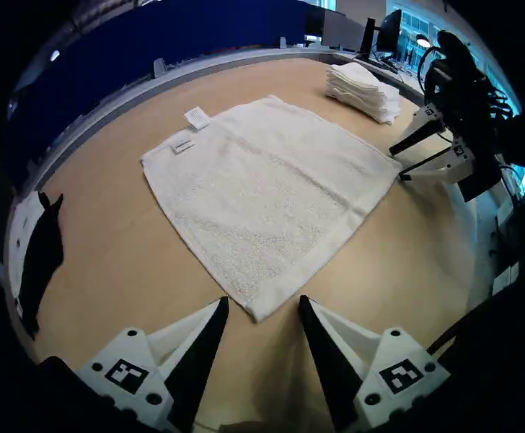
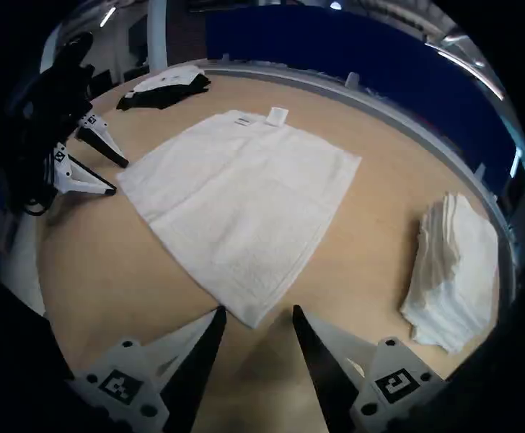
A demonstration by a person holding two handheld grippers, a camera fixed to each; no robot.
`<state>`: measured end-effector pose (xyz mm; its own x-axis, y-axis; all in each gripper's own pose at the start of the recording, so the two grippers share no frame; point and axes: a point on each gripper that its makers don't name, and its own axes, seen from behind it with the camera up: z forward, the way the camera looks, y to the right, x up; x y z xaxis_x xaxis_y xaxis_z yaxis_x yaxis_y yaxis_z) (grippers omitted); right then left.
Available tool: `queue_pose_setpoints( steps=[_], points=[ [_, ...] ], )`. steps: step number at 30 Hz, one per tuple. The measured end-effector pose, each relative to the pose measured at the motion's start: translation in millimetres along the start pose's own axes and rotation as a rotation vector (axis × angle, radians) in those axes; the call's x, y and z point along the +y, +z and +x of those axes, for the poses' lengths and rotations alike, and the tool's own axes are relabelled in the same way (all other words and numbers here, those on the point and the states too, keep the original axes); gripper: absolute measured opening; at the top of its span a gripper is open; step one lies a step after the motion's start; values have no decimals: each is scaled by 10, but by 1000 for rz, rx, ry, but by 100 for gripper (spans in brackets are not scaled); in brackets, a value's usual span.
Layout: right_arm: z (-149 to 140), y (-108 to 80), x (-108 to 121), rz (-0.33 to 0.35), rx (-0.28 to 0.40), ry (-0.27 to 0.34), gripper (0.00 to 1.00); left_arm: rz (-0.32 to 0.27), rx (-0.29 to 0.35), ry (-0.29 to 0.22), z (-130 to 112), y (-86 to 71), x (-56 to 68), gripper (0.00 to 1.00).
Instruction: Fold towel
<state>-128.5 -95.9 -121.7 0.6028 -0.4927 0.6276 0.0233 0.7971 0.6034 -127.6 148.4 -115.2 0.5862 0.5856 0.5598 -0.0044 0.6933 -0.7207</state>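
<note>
Left tool [image 1: 262, 299] and right tool [image 2: 258, 308] hung open at neighbouring corners of the flat towel [image 1: 270, 195]; I judged pinching them came next

Each view sits low and close at a towel [image 1: 262, 195] [image 2: 241, 209] corner, looking across it; neighbouring corners, so both share the whole towel.

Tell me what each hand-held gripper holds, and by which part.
Nothing is held. The left hand-held gripper and the right hand-held gripper are both open, each poised at a corner of the flat towel without pinching it.
</note>
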Motion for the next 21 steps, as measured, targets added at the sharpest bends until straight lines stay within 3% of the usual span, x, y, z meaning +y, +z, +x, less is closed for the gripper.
queue_pose_setpoints(
  steps=[6,9,10,14,21],
  points=[
    [4,8,-66,29,-4,16,42,-6,-14,10,4,-24,25,53],
    [5,15,-46,22,-5,19,34,-7,-22,14,9,-36,29,50],
    [6,15,-45,22,-6,19,32,-7,-24,15,9,-35,31,49],
    [8,13,-40,23,-8,22,29,-5,-31,21,11,-29,28,26],
    [39,-6,-25,24,-4,38,17,2,-37,23,13,-33,45,16]
  ],
)
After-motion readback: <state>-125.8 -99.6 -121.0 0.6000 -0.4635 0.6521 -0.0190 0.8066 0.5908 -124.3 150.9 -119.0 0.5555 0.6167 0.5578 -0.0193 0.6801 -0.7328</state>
